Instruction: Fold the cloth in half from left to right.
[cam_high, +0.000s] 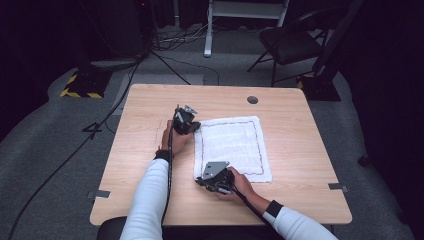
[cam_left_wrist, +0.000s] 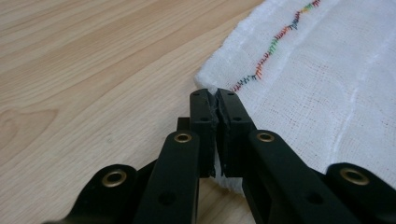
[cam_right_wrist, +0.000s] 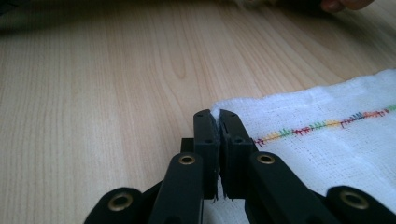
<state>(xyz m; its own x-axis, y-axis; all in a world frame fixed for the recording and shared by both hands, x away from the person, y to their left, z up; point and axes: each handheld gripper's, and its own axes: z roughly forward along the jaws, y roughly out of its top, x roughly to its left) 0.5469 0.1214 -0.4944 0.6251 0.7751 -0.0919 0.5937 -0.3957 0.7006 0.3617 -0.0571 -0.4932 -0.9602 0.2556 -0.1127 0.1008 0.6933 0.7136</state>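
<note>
A white cloth (cam_high: 232, 145) with a multicoloured stitched border lies flat on the wooden table (cam_high: 300, 125). My left gripper (cam_high: 192, 126) is at the cloth's far left corner. In the left gripper view the cloth (cam_left_wrist: 327, 79) runs into that gripper (cam_left_wrist: 215, 95), whose jaws are shut on the corner. My right gripper (cam_high: 201, 180) is at the near left corner. In the right gripper view its jaws (cam_right_wrist: 215, 114) are pressed together on the cloth (cam_right_wrist: 327, 140) at that corner.
A round dark grommet (cam_high: 252, 99) sits in the table near its far edge. Beyond the table stand a folding chair (cam_high: 290, 42) and a white frame (cam_high: 245, 15), with cables on the grey floor. Tape tabs mark the table's side edges.
</note>
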